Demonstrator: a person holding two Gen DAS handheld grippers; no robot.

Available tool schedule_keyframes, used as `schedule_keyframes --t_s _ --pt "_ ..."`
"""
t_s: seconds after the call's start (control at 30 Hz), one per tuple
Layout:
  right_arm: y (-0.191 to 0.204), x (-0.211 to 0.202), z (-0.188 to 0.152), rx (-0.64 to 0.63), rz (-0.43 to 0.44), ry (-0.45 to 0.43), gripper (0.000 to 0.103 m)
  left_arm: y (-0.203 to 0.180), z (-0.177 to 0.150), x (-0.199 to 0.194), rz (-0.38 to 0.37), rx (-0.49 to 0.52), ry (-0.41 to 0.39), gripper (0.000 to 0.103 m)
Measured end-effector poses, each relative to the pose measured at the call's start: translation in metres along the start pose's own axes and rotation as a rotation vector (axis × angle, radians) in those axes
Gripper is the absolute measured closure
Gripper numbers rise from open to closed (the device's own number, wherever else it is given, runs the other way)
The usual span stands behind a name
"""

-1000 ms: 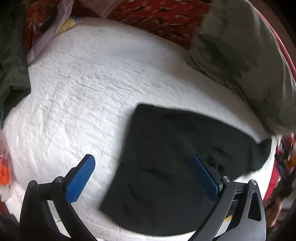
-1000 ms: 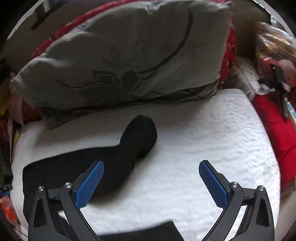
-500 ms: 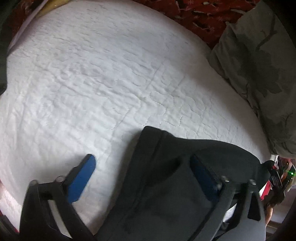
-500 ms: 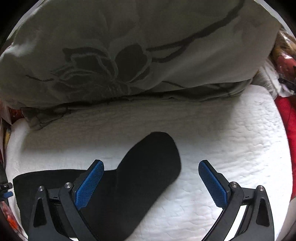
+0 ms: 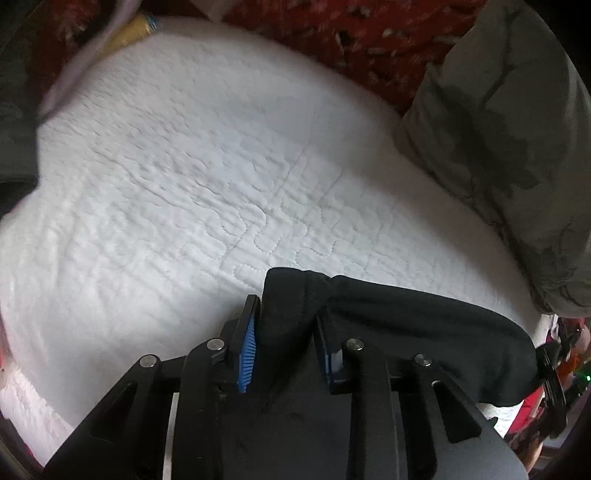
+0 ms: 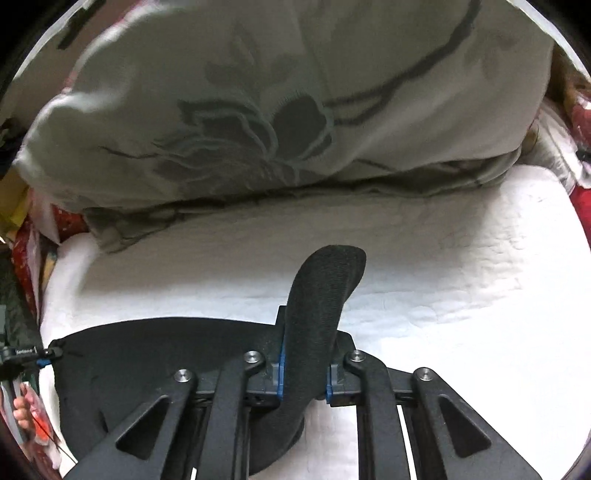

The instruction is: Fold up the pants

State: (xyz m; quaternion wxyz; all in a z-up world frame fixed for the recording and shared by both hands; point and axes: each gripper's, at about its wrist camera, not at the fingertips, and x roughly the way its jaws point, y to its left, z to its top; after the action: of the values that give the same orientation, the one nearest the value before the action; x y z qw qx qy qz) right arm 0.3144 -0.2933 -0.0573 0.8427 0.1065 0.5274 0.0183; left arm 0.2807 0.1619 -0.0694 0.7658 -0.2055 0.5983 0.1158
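Note:
Black pants [image 5: 424,332] lie along the near edge of a white quilted pad [image 5: 184,184]. My left gripper [image 5: 286,332] points steeply down with a bunched corner of the pants between its blue pads [image 5: 248,343]; its jaws are closing and the pads press on the cloth. In the right wrist view the other end of the pants [image 6: 325,295] stands up as a rounded tongue between my right gripper [image 6: 304,373]. Those jaws are closing too, and they pinch the cloth. The pants stretch between both grippers.
A grey flowered pillow [image 6: 258,110] lies on the far side of the pad [image 6: 461,280], close behind the right gripper; it shows at the right in the left wrist view [image 5: 517,147]. Red patterned cloth [image 5: 369,37] and a yellow object [image 5: 129,33] border the pad.
Both grippers came down onto the pants from wide open. Each one has narrowed its jaws onto an end of the black cloth, which now bunches up between the pads.

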Motion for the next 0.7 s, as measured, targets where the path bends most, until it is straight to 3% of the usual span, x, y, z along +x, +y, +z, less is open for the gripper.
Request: schedule_keyframes --t_s 0.1,0.3,0.53,0.63,0.7 --pt "-0.002 -0.03 -0.01 0.011 0.03 -0.051 0.09 0.001 -0.018 -0.037 -0.02 0.003 -0.067 0.078" --pt "-0.009 -0.081 -0.053 0.025 0.066 -0.118 0.089 0.033 -0.078 -0.06 -0.075 0.005 -0.134 0.078" --pt "-0.035 -0.116 -0.13 0.072 0.097 -0.132 0.089 0.077 -0.139 -0.047 -0.14 -0.047 -0.058 0.078" --pt "-0.043 -0.123 -0.166 0.078 0.096 -0.123 0.081 0.093 -0.162 -0.025 -0.133 -0.064 0.028 0.078" --pt "-0.047 -0.122 -0.189 0.066 0.054 -0.081 0.075 0.103 -0.172 -0.019 -0.171 -0.096 0.061 0.078"
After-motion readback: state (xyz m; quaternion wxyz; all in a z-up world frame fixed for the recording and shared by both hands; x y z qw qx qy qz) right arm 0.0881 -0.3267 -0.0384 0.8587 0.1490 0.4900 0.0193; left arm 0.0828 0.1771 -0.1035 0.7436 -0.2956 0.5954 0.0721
